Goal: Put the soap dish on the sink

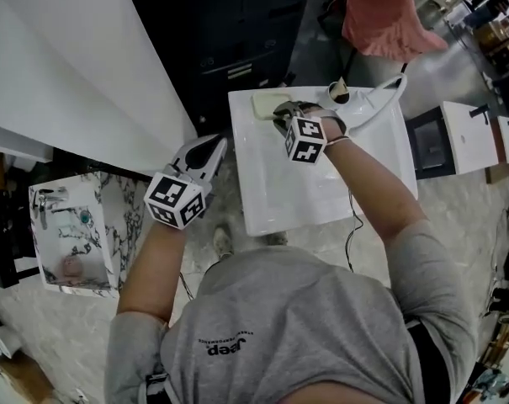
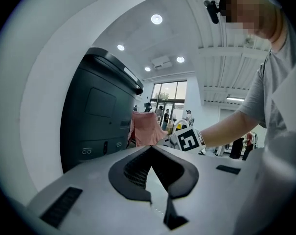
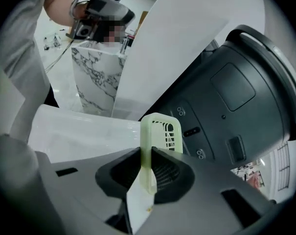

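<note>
While the scene is being viewed from the head camera, its upper left is being filled by a broad white panel (image 1: 77, 66), and a dark grey machine (image 1: 237, 32) is being shown just beyond it. A white rectangular sink (image 1: 321, 183) is being shown in the middle, with a white faucet (image 1: 373, 99) along its far edge. A smaller marble-patterned basin (image 1: 73, 234) is being shown well apart to the left.

The left gripper (image 1: 216, 147) is being held beside the sink's left edge. In its own view its jaws are being kept together at the tips, with nothing between them.

The right gripper (image 1: 284, 116) is being pointed steeply down at the sink's far left corner, and its jaws are being kept clamped on the soap dish (image 1: 269, 103). In the right gripper view the soap dish (image 3: 161, 131) is being shown as a pale green, slightly translucent piece of plastic. It is a rounded rectangle with a thick raised rim and a grille of slots cut through its floor. It is being gripped by one long side of that rim, so that it is standing edge-on between the pads, above the sink's white surface. Whether it is touching the sink cannot be told.
</note>
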A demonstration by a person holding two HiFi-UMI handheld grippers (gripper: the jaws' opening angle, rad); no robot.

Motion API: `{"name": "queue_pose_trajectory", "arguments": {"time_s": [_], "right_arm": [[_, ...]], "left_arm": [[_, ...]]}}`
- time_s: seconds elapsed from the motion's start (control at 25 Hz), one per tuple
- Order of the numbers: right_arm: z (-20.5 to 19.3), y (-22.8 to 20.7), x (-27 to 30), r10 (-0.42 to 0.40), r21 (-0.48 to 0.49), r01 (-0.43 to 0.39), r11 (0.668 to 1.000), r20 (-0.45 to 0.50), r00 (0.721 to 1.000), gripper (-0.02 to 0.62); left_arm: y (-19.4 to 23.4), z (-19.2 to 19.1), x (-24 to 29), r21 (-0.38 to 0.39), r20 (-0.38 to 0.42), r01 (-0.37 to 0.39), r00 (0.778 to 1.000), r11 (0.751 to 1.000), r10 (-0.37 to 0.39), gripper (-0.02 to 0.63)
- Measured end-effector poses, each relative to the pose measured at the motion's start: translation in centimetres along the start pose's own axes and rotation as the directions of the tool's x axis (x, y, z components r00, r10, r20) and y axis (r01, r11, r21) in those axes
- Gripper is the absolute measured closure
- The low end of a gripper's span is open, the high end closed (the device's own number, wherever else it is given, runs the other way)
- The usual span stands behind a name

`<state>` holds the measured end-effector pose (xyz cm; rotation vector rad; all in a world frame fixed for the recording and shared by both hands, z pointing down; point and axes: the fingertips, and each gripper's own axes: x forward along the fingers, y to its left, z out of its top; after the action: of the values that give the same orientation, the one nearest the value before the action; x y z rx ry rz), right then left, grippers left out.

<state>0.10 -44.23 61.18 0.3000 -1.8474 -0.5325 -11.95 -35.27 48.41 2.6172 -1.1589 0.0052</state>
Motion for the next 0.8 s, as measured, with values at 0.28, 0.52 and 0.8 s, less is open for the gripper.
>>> {"name": "queue_pose_trajectory", "arguments": {"time_s": [0.28, 0.52, 0.8], "right_arm": [[-2.6, 0.8, 6.9, 0.015, -0.088, -0.026, 0.996, -0.121, 0.993, 0.46], [-4.3, 1.4, 10.6, 0.036, -0.111, -0.055, 0.992, -0.166, 0.985, 0.46], [-4.6, 2.9, 12.3, 0.081, -0.122, -0.102, 0.987, -0.163, 0.983, 0.456]], "left_arm": [[1.8, -3.1, 2.0, -0.026, -0.023, 0.006, 1.0, 1.0, -0.007, 0.592], [2.7, -5.3, 2.9, -0.046, -0.041, 0.016, 0.999, 0.999, -0.018, 0.592], [3.2, -6.7, 3.6, -0.073, -0.05, 0.025, 0.998, 0.997, -0.028, 0.592]]}}
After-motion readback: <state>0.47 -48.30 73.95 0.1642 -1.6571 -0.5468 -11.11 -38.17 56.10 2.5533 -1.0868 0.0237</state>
